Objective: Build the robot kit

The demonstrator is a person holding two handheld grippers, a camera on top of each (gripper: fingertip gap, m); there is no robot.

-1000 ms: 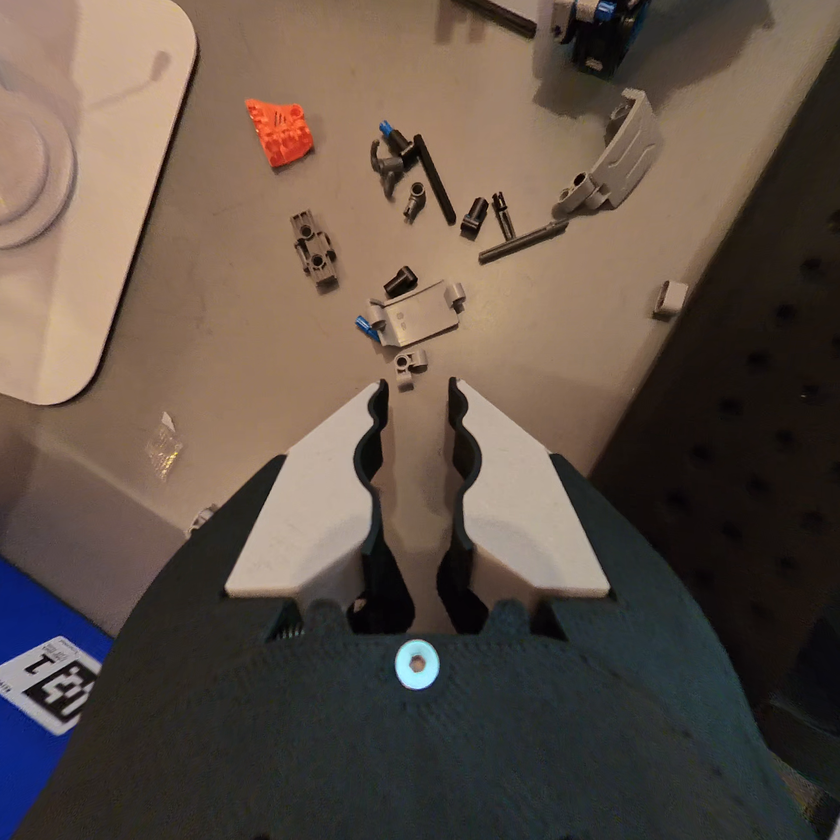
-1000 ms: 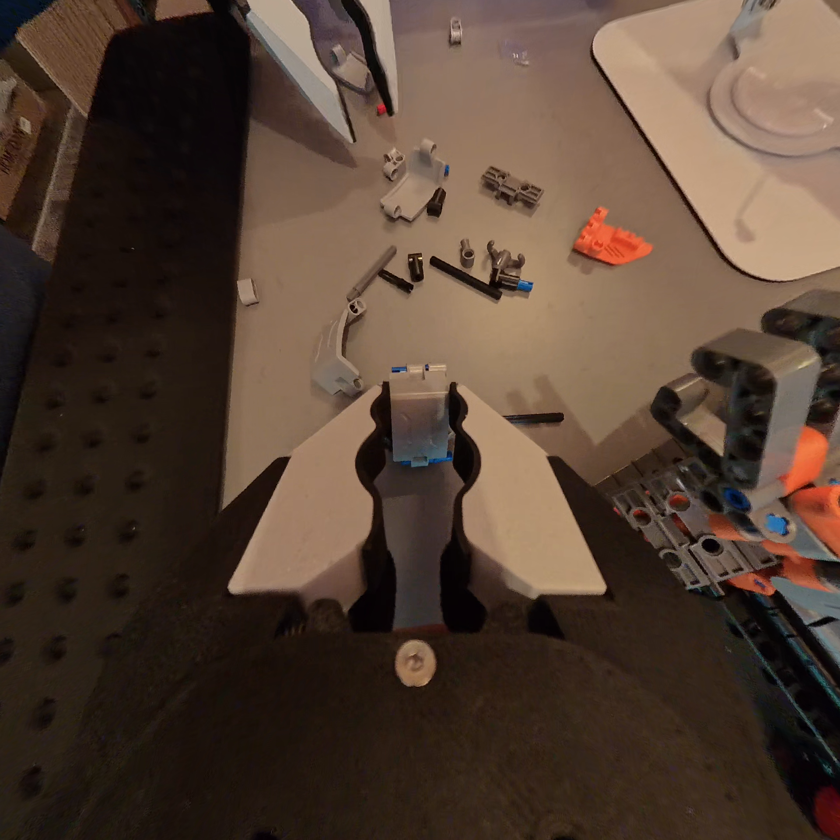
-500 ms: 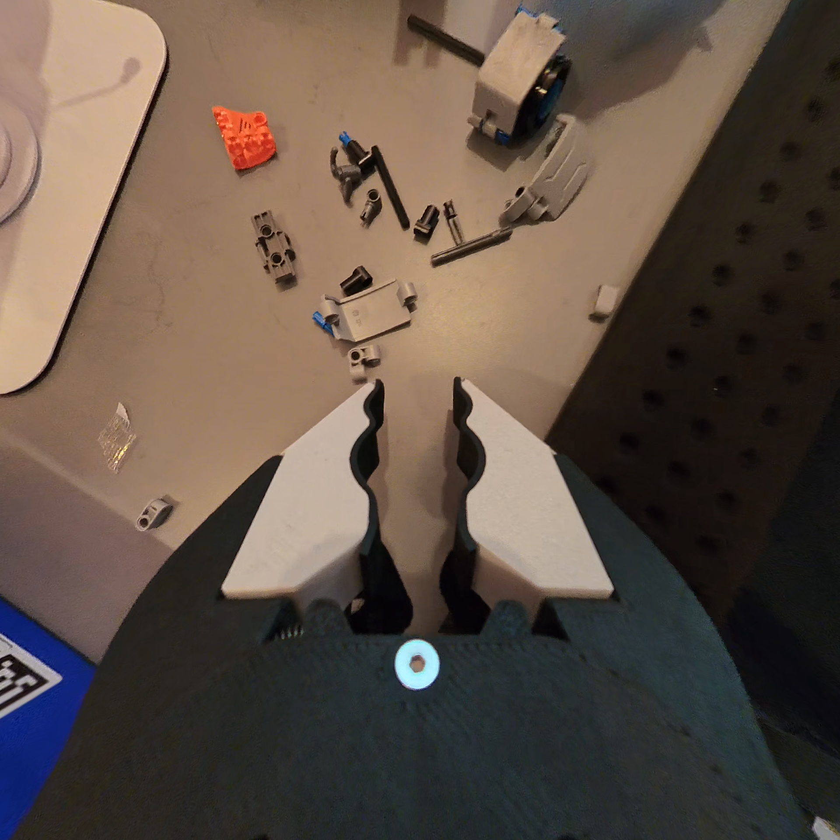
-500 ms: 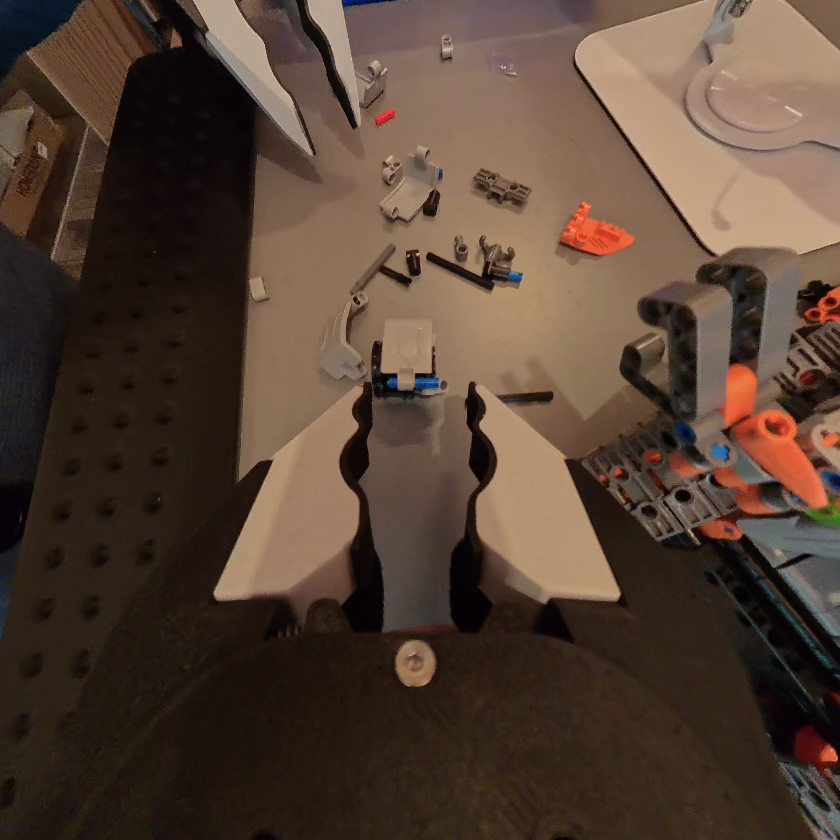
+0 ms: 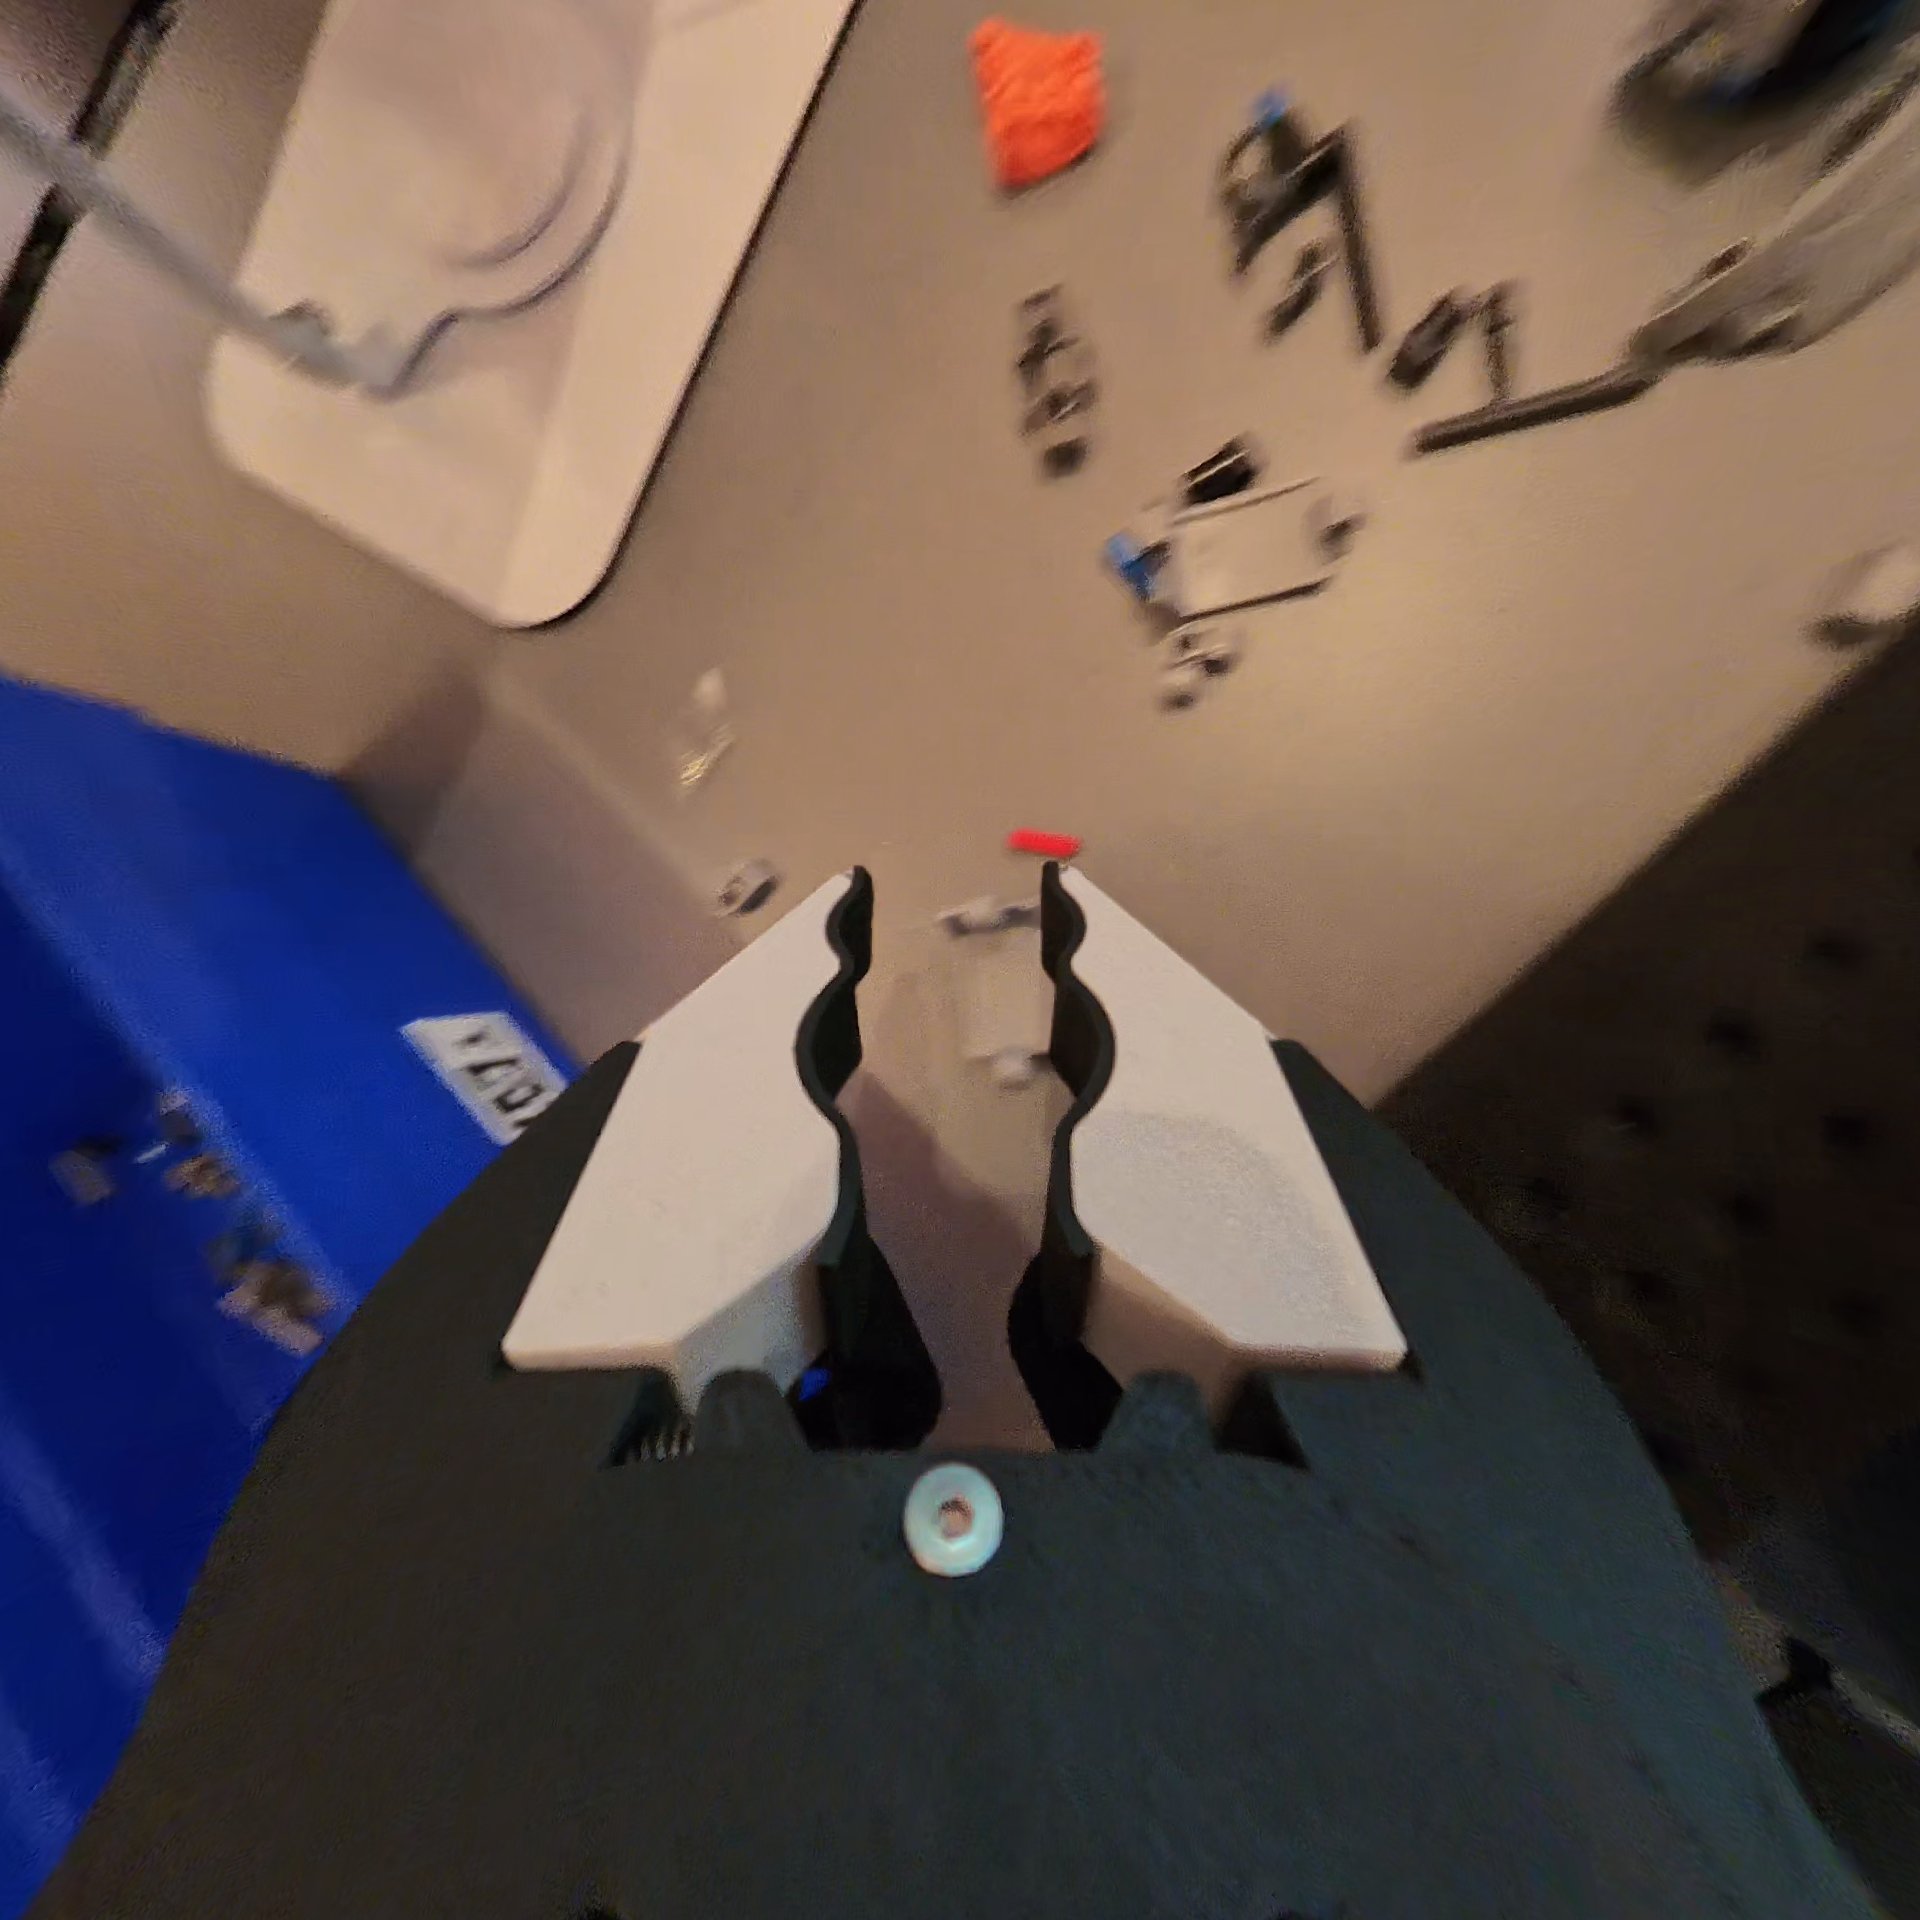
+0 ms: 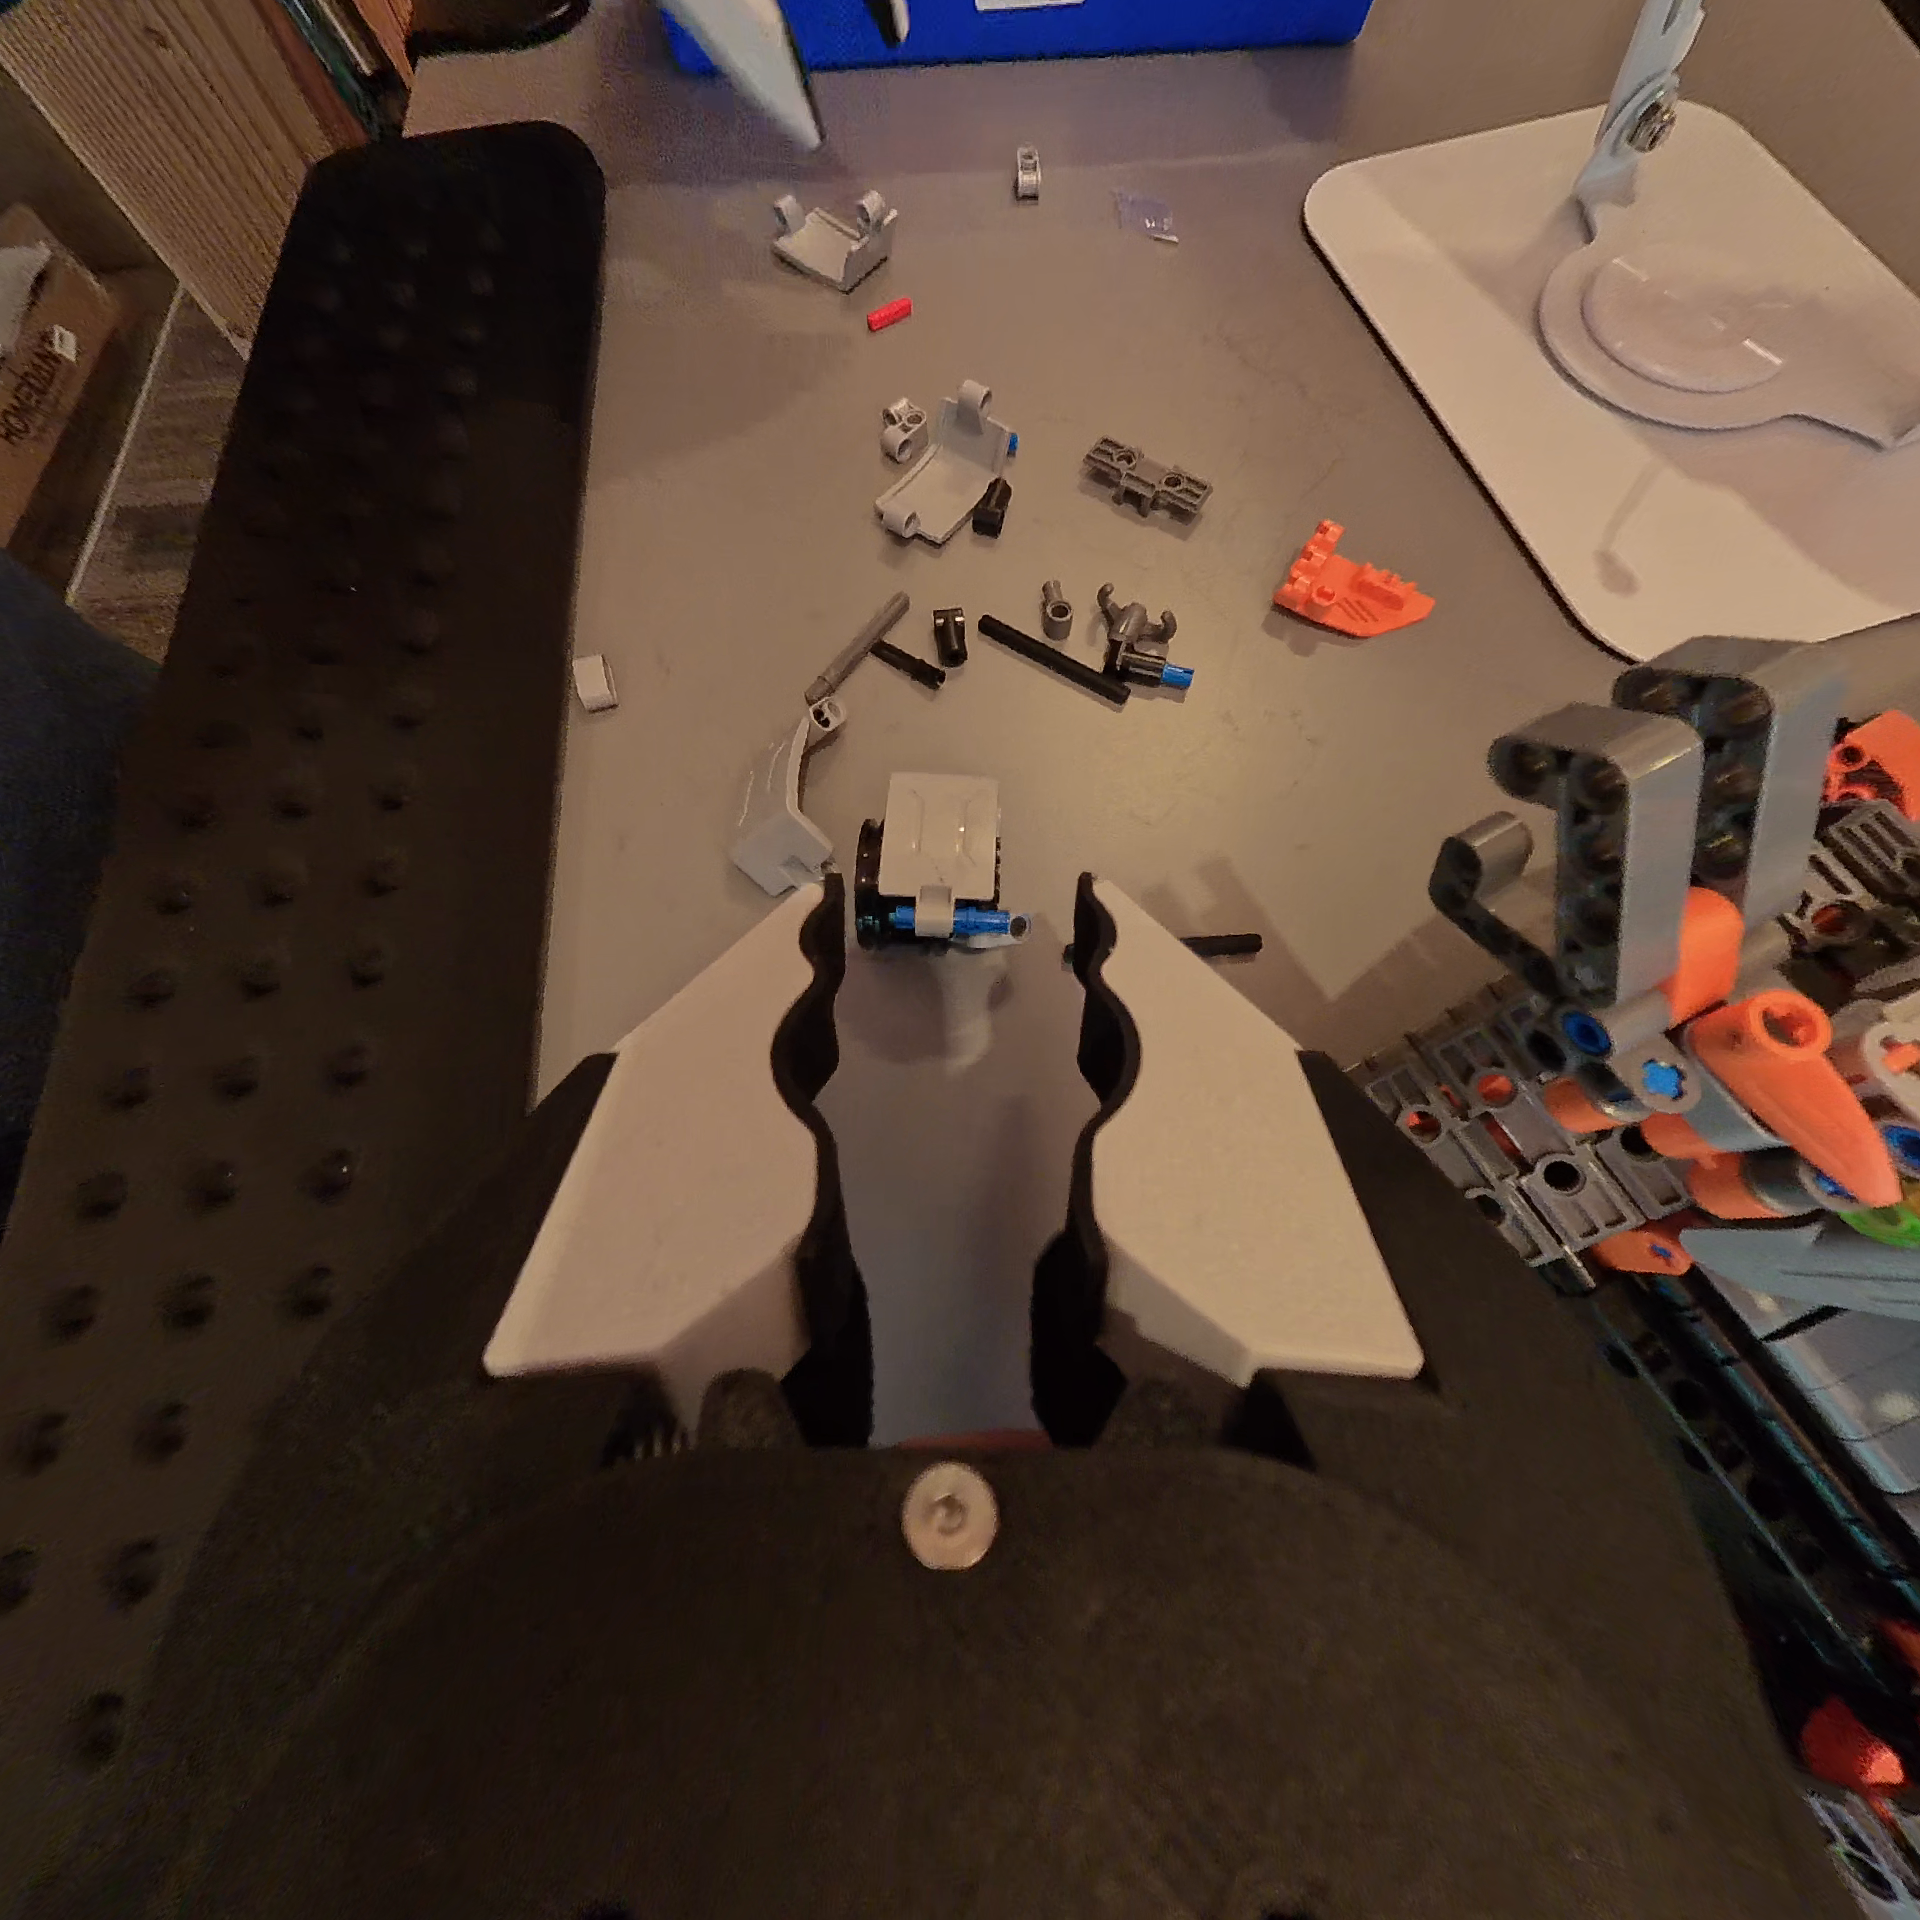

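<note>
both jaws released over scattered building pieces

my right gripper (image 6: pixel 951 883) has its jaws spread and grips nothing. just ahead of the tips a small grey-and-black block with a blue pin (image 6: pixel 940 868) lies on the grey surface (image 6: pixel 1247 436), not touched. a curved grey piece (image 6: pixel 779 810) sits just beside it, next to my left fingertip. a thin black rod (image 6: pixel 1221 943) pokes out from behind my right finger.

my left gripper (image 5: pixel 951 883) is also parted and empty, though its view is smeared by motion. a little red peg (image 5: pixel 1042 842) lies near its tips, with a pale grey bit (image 5: pixel 982 916) between them on the surface.

the only container i see is a blue box (image 5: pixel 187 987) at my left; what is inside it i cannot tell.

farther out lie black pins and rods (image 6: pixel 1049 660), a grey hinged plate (image 6: pixel 940 468), a dark grey connector (image 6: pixel 1146 486) and an orange wedge (image 6: pixel 1351 592). a white pad with a stand (image 6: pixel 1558 364) fills one corner, a black studded mat (image 6: pixel 343 675) runs along one edge, and a grey-and-orange built model (image 6: pixel 1683 935) crowds my right side.
</note>
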